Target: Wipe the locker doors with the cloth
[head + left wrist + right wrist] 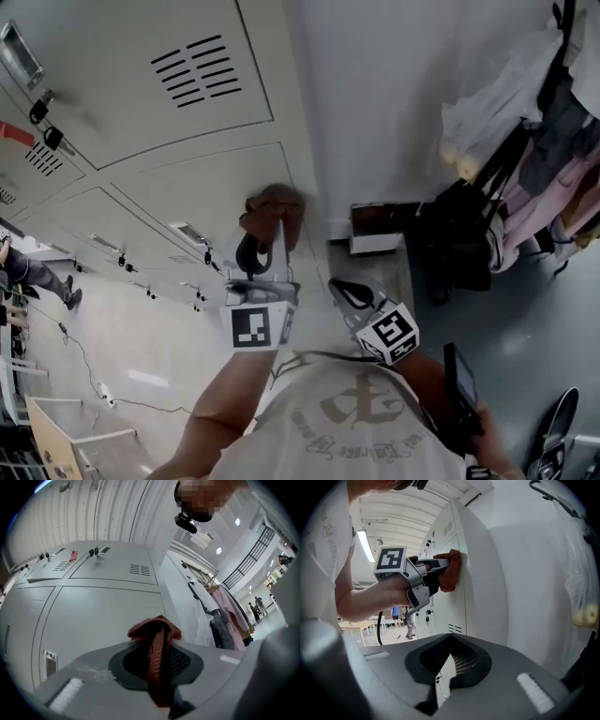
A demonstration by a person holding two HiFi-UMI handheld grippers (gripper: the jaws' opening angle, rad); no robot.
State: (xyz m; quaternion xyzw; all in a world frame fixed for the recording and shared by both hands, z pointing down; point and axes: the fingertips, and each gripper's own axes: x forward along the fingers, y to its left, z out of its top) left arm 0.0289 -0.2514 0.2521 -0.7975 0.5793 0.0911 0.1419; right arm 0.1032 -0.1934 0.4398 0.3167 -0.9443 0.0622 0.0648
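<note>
Clamped tight in the fingers of the left gripper (278, 227): a rust-red knitted cloth (273, 202), bunched above the fingertips and trailing down between them. Pressed flat against a pale grey locker door (192, 192), close to that door's right edge, just beside the plain side panel (485, 573) of the locker bank. Held up there by a bare forearm (220, 403), with the marker cube (258, 326) facing the head camera.

Lower and off to the right, apart from the cloth: the right gripper (345, 292), fingers together with nothing between them, aimed toward the same corner of the locker bank. Cannot tell whether touching anything.

On the neighbouring door, toward the top of the head view: 1 block of dark vent slots (197, 70). Further left along the bank: keys (42, 112) hanging in the locks of several more doors.

To the right of the lockers, against a white wall (394, 94): hanging garments (562, 159) in pale, pink and dark fabric, with a dark bag (459, 234) below them. Far to the left: a light floor (122, 319) stretching away past the row of doors.
</note>
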